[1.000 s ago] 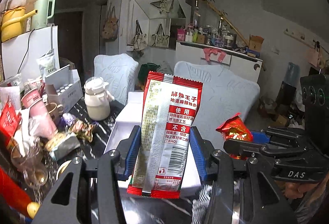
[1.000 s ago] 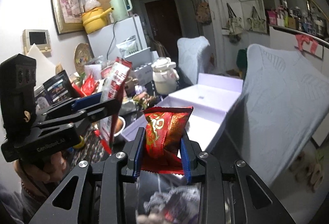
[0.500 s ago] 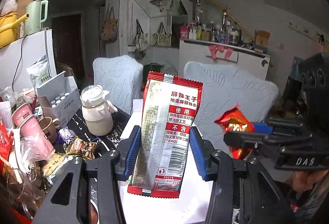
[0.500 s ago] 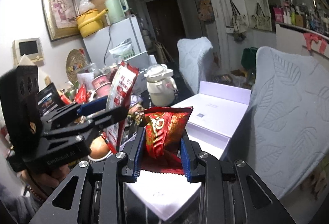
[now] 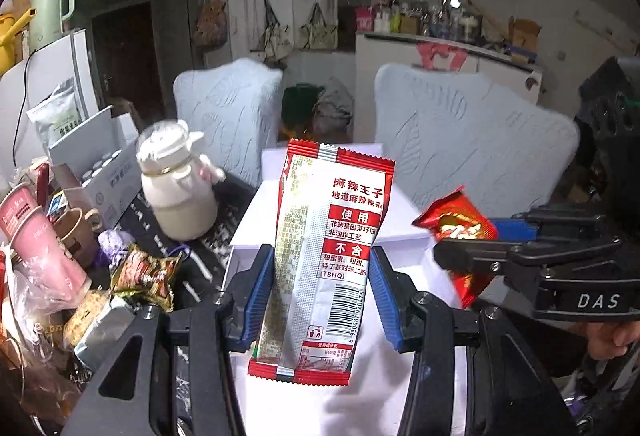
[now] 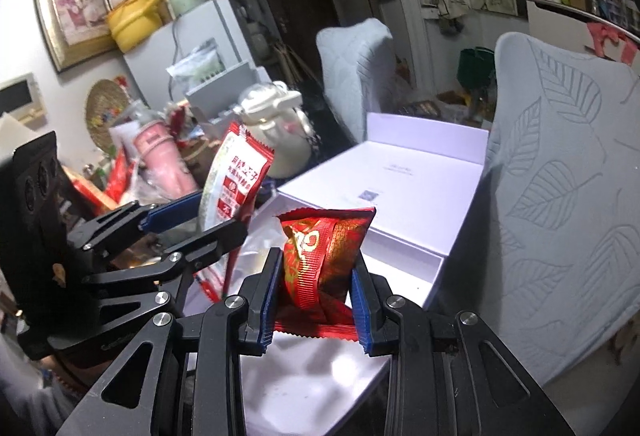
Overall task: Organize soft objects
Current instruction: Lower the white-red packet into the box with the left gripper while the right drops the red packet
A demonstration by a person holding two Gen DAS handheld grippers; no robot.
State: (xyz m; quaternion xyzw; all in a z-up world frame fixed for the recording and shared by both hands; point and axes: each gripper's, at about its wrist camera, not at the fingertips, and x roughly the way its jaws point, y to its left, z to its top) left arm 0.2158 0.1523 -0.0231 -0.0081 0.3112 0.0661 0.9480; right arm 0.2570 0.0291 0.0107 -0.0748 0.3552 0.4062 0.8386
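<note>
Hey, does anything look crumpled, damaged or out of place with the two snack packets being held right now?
The small red packet in the right gripper is squashed and creased between the pads. The long silver-and-red packet in the left gripper stands upright and flat. Neither looks torn.

Dim indoor light falls from above. The open white cardboard box (image 6: 404,188) glares palest in both views. The cream ceramic jug (image 5: 176,192) smears with motion blur. Fisheye bending curves the edges, and all 4 corners go black.
</note>
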